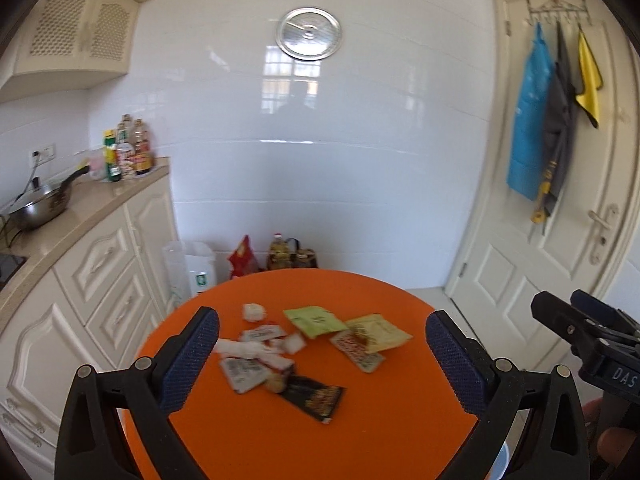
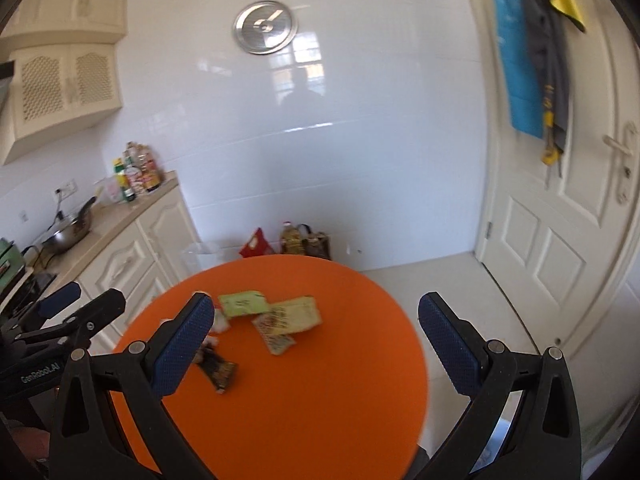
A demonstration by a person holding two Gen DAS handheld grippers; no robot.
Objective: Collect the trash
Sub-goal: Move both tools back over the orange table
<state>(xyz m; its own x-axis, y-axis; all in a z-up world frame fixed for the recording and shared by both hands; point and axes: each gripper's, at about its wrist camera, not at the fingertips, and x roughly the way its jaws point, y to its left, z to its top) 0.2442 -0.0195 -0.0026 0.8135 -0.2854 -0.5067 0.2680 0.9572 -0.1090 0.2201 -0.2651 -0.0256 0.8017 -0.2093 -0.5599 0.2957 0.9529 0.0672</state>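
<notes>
Both the left tongs (image 1: 322, 354) and right tongs (image 2: 316, 336) stood apart, empty, above the round orange bench (image 1: 360, 420); a glossy black wrapper (image 1: 314, 396) lay flat, long axis slanting toward the near right, among crumpled paper packets (image 1: 256, 338).

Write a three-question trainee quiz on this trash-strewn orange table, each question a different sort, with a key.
1. True or false: the left claw is shut on a wrapper.
2. Which piece lies nearest the camera on the orange table? A) green packet B) black wrapper C) crumpled white paper
3. Fill in: the round metal lid hangs on the ____.

Key: 1 false, both claws, the right claw included, stand open and empty. 2 B. 3 wall.
</notes>
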